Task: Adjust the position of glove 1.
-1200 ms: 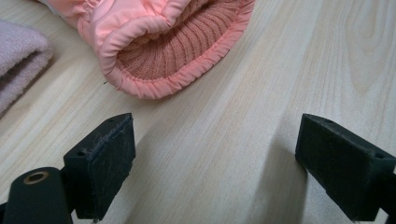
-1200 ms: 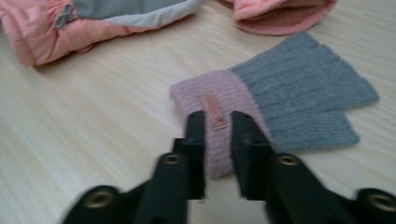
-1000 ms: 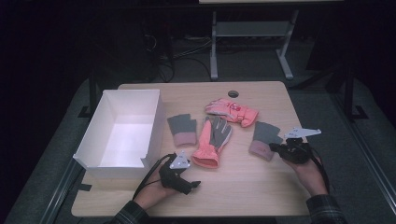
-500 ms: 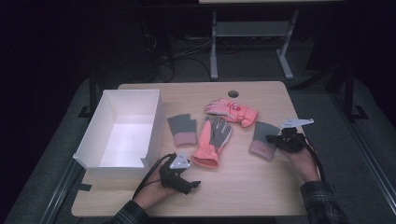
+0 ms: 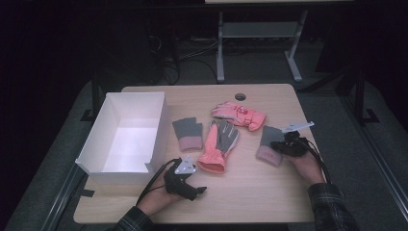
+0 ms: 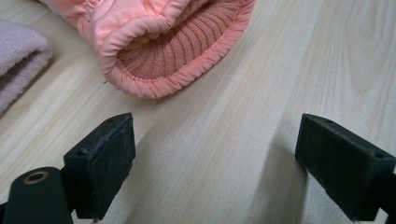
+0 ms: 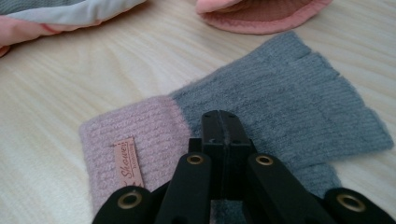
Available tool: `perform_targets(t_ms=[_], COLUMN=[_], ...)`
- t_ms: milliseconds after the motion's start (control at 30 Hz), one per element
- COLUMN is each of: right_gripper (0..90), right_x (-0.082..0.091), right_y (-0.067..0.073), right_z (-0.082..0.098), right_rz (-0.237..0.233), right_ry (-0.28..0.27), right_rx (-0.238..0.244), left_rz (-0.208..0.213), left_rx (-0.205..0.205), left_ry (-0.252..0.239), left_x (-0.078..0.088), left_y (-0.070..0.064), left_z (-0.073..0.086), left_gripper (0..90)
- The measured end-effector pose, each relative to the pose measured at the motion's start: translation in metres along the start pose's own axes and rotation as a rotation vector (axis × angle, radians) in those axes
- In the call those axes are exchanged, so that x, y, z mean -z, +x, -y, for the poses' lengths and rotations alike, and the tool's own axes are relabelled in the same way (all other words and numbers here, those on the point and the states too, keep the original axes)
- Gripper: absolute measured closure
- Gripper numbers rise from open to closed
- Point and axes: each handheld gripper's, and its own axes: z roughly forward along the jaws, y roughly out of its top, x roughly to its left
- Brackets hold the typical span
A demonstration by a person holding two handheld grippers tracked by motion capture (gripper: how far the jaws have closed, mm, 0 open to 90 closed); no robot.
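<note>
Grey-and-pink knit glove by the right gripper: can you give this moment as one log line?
right gripper: shut, over grey-and-pink knit glove | left gripper: open, nothing between jaws | white box: nothing inside

Grey knit glove [image 7: 289,93] with pink cuff, coral ski glove [image 5: 219,144], white box [image 5: 127,137].

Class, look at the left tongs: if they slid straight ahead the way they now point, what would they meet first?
Probably the open cuff of the pink glove, which lies straight ahead of the open left tongs, with bare table between them. The exact gap is hard to judge.
</note>
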Motion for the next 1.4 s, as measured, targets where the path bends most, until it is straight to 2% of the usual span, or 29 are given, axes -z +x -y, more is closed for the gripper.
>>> perform_targets(t_ms=[200, 267, 567, 667, 1167, 1267, 1300, 1400], right_gripper=[90.0, 90.0, 90.0, 90.0, 90.0, 90.0, 90.0, 90.0], right_x=[0.002, 0.003, 0.010, 0.011, 0.014, 0.014, 0.014, 0.014], right_y=[0.008, 0.016, 0.032, 0.042, 0.076, 0.086, 0.094, 0.099], right_z=[0.001, 0.003, 0.010, 0.012, 0.018, 0.018, 0.018, 0.018], right_rz=[-0.018, -0.031, -0.087, -0.109, -0.174, -0.195, -0.210, -0.218], right_ry=[0.018, 0.018, 0.036, 0.041, 0.058, 0.064, 0.069, 0.074], right_rx=[0.013, 0.034, 0.035, 0.059, 0.116, 0.135, 0.151, 0.162], left_rz=[0.001, 0.001, 0.001, 0.001, 0.001, 0.000, 0.000, 0.000], left_rx=[-0.001, -0.002, -0.001, 0.001, 0.000, 0.001, 0.001, 0.000], left_ry=[0.002, 0.002, 0.001, 0.001, -0.003, -0.003, -0.004, -0.004], left_x=[0.000, 0.001, 0.001, 0.001, 0.000, 0.000, 0.000, 0.000], left_y=[0.000, 0.000, 0.000, 0.000, 0.000, -0.001, 0.000, 0.000], left_z=[0.000, 0.000, 0.000, 0.001, 0.001, 0.001, 0.001, 0.001], left_gripper=[11.3, 11.3, 11.3, 11.3, 11.3, 11.3, 11.3, 11.3])
